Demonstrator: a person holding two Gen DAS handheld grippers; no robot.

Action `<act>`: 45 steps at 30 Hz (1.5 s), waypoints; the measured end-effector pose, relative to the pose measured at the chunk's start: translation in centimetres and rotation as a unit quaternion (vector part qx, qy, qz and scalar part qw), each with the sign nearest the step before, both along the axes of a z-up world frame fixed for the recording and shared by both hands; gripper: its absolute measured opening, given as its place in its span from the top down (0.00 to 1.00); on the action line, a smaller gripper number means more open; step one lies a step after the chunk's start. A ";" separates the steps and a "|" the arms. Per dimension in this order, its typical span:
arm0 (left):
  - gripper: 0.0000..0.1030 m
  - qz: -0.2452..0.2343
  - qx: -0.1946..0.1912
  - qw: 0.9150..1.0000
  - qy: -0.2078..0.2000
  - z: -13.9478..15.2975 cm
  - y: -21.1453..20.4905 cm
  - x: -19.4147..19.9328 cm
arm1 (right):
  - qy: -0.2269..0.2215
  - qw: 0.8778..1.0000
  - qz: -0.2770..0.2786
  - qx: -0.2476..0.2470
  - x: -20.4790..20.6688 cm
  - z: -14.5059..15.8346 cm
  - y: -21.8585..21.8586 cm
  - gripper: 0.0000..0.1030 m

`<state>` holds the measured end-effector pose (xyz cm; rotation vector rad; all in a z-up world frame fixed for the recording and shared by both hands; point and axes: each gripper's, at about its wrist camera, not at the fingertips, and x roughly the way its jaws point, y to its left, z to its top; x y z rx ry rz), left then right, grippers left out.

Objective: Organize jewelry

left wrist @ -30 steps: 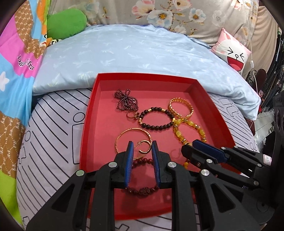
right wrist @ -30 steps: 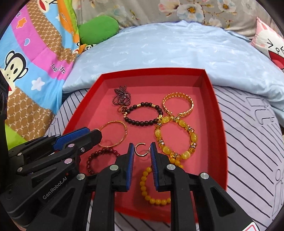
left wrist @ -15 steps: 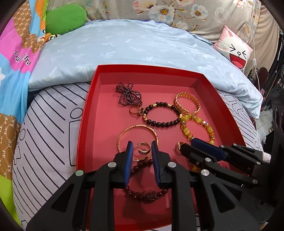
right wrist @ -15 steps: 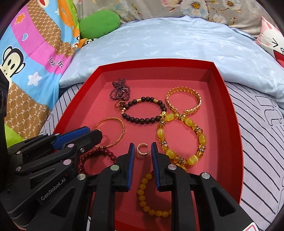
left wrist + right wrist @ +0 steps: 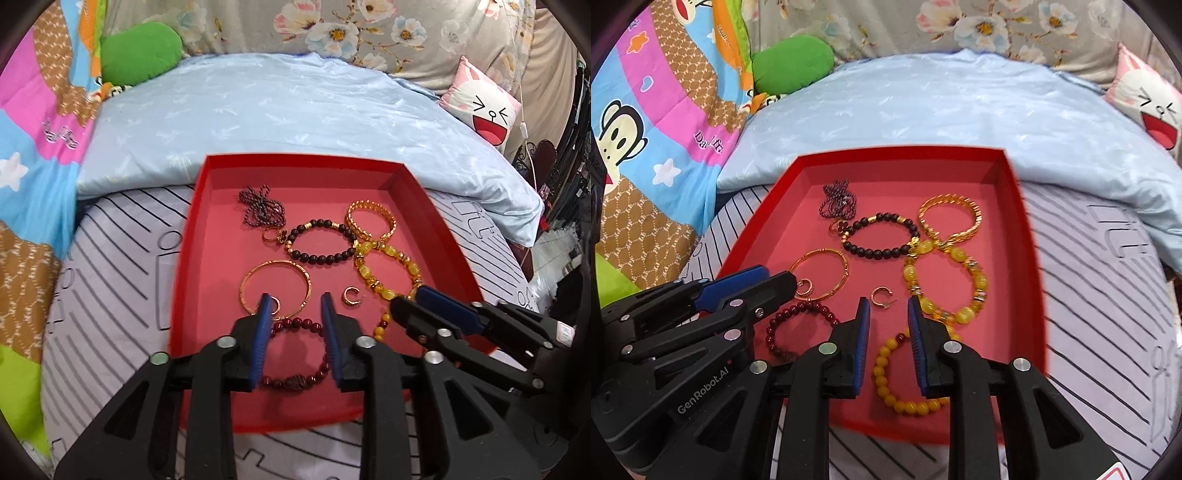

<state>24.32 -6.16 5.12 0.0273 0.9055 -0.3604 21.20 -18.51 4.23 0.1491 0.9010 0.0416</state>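
Note:
A red tray [image 5: 184, 266] [image 5: 1032, 280] on the bed holds several bracelets, a dark bead chain [image 5: 262, 208] and two small gold hoop earrings. My left gripper [image 5: 295, 301] is open above a dark red bead bracelet [image 5: 295, 354]; one earring [image 5: 275, 304] lies by its left finger, inside a thin gold bangle [image 5: 275, 284]. My right gripper [image 5: 888, 304] is open; the other earring [image 5: 881, 296] lies on the tray floor just beyond its fingertips. A yellow bead bracelet [image 5: 905, 376] lies under the right gripper.
A black bead bracelet [image 5: 319, 242], a gold link bracelet [image 5: 369, 221] and a large yellow stone bracelet [image 5: 943, 284] fill the tray's right half. The tray rests on a striped sheet [image 5: 122, 266]. A light blue quilt [image 5: 288, 107] lies behind it.
Both grippers opened and let go of the gold earrings, which now lie on the tray floor. Both grippers drew back slightly toward the tray's near edge.

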 end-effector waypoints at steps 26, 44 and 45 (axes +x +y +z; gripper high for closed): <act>0.54 0.037 0.028 0.999 -0.021 2.9 1.3 -10.7 | -0.032 0.999 -0.037 -0.024 -11.3 3.7 0.7 0.67; 0.41 0.060 0.050 0.997 -0.021 2.0 1.7 -12.3 | -0.026 0.997 -0.056 -0.040 -13.0 2.7 0.4 0.54; 0.40 0.061 0.051 0.997 -0.021 2.0 1.7 -12.3 | -0.026 0.997 -0.056 -0.039 -13.0 2.7 0.3 0.53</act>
